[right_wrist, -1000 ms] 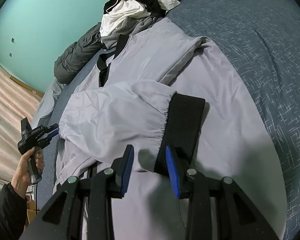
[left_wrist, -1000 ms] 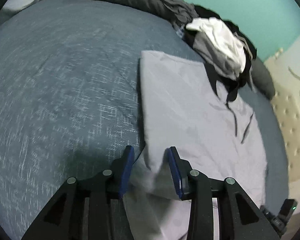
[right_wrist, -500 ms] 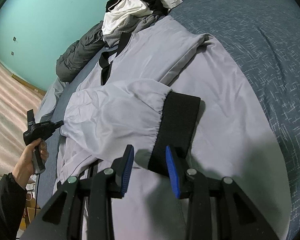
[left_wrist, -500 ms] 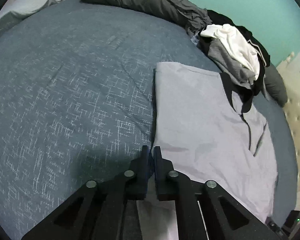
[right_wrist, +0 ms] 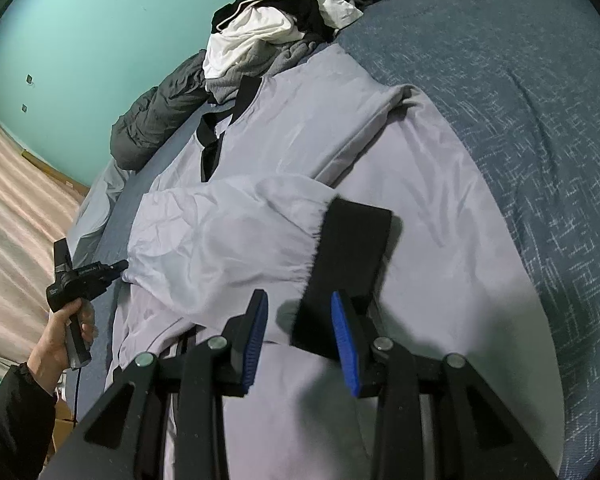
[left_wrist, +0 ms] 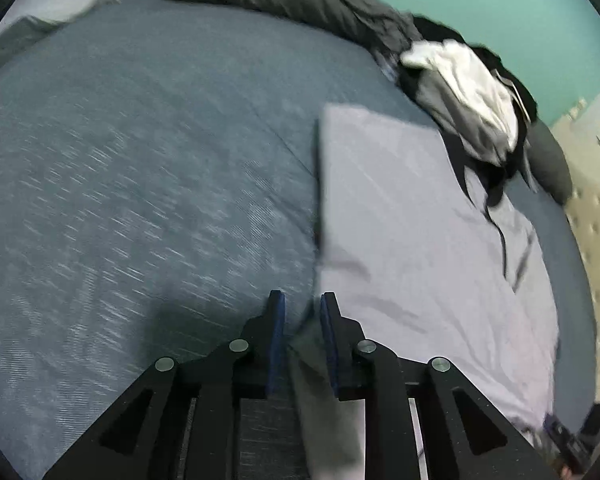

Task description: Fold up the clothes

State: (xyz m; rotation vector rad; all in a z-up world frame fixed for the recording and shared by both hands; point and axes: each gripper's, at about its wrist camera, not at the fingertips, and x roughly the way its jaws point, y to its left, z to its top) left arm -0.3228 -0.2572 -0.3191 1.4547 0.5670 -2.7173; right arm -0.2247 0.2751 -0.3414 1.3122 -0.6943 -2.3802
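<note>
A light grey jacket (right_wrist: pixel 400 168) is lying spread on the bed (right_wrist: pixel 520 80), which is wearing a blue-grey cover with small white marks. The jacket is taking the side of the bed that is near the person, and its black collar (right_wrist: pixel 212 140) is pointing toward a pile of clothes (right_wrist: pixel 268 36) at the far end. In this pile, white, black and grey pieces are lying mixed together. A dark grey duvet (right_wrist: pixel 160 112) is resting rolled along the turquoise wall (right_wrist: pixel 100 20), just beside the pile.

One sleeve (right_wrist: pixel 228 240) is lying folded across the body of the jacket, and its wide black cuff (right_wrist: pixel 352 252) is reaching toward the right gripper (right_wrist: pixel 298 314). The fingers of this gripper are standing apart, and the lower corner of the cuff is showing between them. I cannot tell if they are touching it.

The left gripper (left_wrist: pixel 302 312) is sitting at the straight edge of the jacket, where the grey cloth is meeting the bed cover. Its fingers are a little apart, with a fold of the grey cloth running between them, but they are not pressing on it. In the right wrist view, the person's left hand (right_wrist: pixel 60 332) is holding the handle of this gripper, and its tip is touching the shoulder end of the folded sleeve. The left wrist view is blurred.
</note>
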